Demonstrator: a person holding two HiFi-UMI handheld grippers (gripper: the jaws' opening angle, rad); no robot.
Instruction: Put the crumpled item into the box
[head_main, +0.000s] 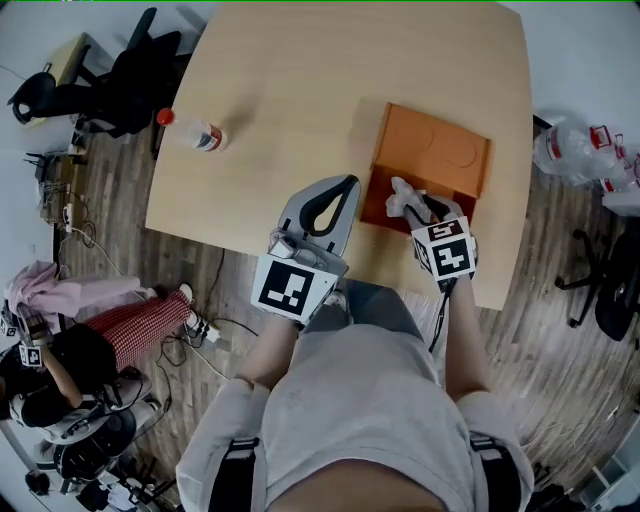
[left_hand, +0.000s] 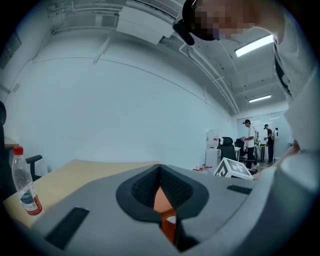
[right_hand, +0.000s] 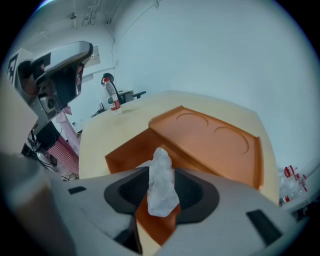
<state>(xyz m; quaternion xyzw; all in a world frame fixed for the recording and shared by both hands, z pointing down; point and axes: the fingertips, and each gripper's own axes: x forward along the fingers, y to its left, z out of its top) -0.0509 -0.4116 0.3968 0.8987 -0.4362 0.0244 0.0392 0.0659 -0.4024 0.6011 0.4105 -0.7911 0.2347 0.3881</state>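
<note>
looking along the right claw (right_hand: 160, 200) reveals it parted around the crumpled item (right_hand: 161, 182); left claw (left_hand: 161, 187) closed, empty.

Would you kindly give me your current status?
Left gripper shut, empty. Right gripper open; crumpled item between jaws, over box. Bottle well aside.

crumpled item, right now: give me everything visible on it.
The crumpled item is a small white, translucent wad, thin plastic or paper by its look, creased all over and narrowing to a tip. It stands upright between the jaws of the right tool, above the open part of the orange box, not yet lying in it. Whether the pads press on it cannot be told.
</note>
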